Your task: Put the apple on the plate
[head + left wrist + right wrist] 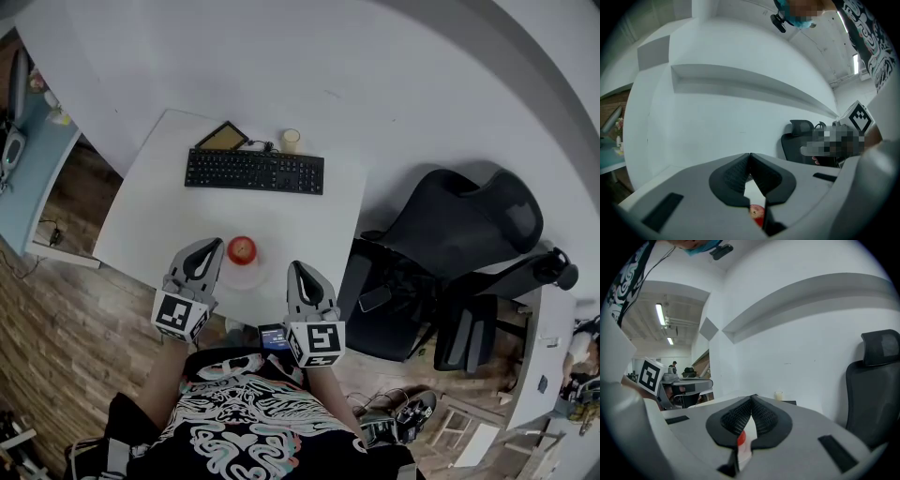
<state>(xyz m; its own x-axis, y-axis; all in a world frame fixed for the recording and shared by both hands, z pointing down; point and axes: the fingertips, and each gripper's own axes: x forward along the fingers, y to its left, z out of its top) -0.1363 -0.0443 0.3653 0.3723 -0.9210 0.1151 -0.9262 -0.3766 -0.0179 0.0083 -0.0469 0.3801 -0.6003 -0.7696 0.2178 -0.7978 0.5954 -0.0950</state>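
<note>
Office setting: a white desk (150, 211) carries a black keyboard (254, 172); a black mesh office chair (450, 244) stands beside it on wood flooring (56, 328), against plain white walls.

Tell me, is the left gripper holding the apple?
No, the left gripper is shut and empty, while the apple sits on the plate.
</note>
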